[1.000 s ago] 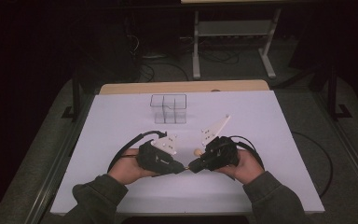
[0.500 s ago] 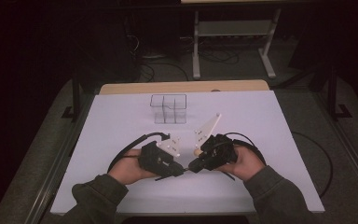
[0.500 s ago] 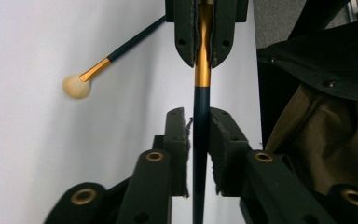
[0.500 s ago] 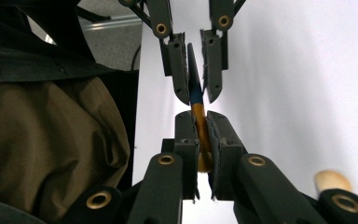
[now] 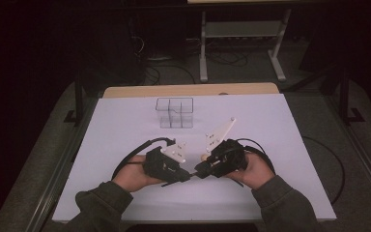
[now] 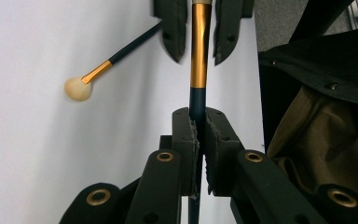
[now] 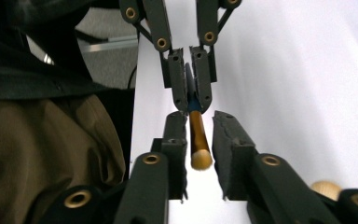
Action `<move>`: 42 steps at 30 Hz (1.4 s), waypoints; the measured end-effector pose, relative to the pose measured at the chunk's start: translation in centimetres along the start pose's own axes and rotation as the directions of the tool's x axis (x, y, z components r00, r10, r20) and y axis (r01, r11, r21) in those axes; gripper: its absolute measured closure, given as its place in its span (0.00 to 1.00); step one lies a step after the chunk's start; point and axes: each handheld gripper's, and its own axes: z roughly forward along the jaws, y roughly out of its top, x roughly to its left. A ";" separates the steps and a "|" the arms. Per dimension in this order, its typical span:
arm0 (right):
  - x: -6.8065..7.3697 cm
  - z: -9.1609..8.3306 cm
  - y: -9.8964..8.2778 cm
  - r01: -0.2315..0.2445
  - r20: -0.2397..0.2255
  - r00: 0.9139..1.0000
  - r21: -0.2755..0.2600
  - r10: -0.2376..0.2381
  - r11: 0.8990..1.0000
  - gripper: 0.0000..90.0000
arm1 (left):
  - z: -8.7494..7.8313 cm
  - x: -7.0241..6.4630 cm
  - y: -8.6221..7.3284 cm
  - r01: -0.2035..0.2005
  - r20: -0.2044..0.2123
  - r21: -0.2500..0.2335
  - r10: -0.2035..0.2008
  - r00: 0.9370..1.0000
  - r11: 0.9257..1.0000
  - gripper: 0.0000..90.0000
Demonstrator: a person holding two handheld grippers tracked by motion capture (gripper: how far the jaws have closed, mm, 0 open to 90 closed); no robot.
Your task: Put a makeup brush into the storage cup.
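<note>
Over on the left, the left gripper (image 5: 186, 175) is clamped tight on the dark blue handle of a makeup brush (image 6: 198, 51), holding it just above the white table (image 5: 125, 125). Moving right, the right gripper (image 5: 198, 171) meets it tip to tip; its jaws have just been opening and stand apart around the brush's gold ferrule. A second brush (image 6: 91, 77) lies on the table, a clear box (image 5: 174, 112) beyond.
</note>
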 end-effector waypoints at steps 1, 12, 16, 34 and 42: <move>0.0 -0.1 -0.2 -0.004 0.003 1.000 -0.021 0.004 1.000 0.77 | -0.1 0.1 0.0 -0.006 -0.003 -0.005 0.006 1.000 1.000 0.93; 0.1 -0.2 -2.3 -0.063 -0.003 0.998 -0.154 0.063 0.986 0.81 | -0.2 0.2 -0.1 0.015 -0.009 -0.042 -0.015 1.000 0.999 0.93; 0.0 -0.1 -2.2 -0.053 -0.008 0.999 -0.162 0.053 0.985 0.91 | 0.0 0.2 0.0 0.001 -0.005 -0.032 -0.002 1.000 0.999 0.93; 0.3 -1.4 1.5 0.055 -0.003 0.998 0.034 -0.055 0.998 0.92 | 0.2 0.3 -0.1 0.029 0.038 0.000 -0.029 0.999 1.000 0.89; -0.2 -1.8 1.1 0.004 0.015 1.000 -0.042 -0.003 0.999 0.77 | -0.1 0.2 -0.2 0.037 0.009 -0.052 -0.036 0.999 0.998 0.93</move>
